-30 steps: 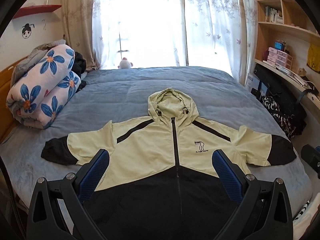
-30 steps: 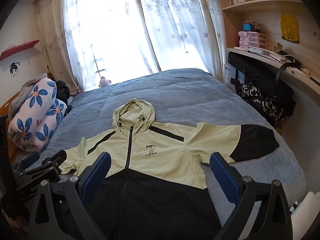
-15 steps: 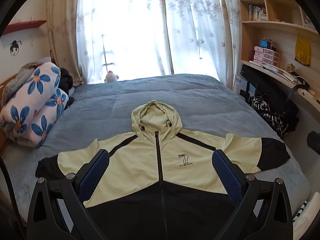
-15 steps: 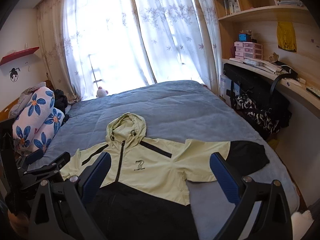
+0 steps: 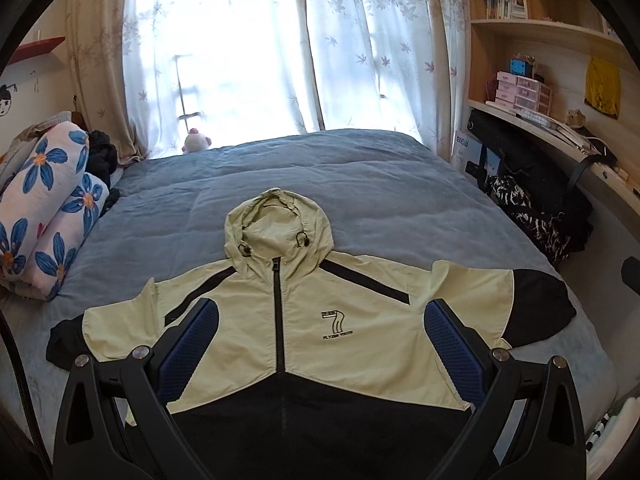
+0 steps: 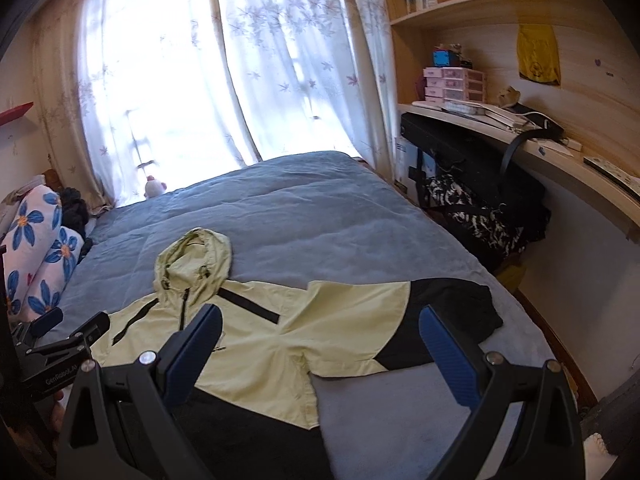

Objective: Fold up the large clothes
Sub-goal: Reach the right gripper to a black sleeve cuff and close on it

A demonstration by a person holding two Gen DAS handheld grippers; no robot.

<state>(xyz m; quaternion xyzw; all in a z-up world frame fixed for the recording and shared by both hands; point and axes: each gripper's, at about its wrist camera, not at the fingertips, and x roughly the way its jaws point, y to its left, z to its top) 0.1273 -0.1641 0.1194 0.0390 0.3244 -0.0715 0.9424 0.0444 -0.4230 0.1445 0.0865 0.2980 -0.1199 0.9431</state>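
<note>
On the bed [image 5: 380,184] our jacket [image 5: 320,320] lies flat, front up, sleeves spread. We hold the left gripper [image 5: 320,316] and right gripper [image 6: 320,320] above it, both wide open and empty.

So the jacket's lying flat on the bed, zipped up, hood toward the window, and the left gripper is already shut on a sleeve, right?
Not quite. The left gripper is open and holds nothing; the left wrist view shows its fingers spread above the jacket. The rest stands: flat on the bed, zipped, hood toward the window.
</note>
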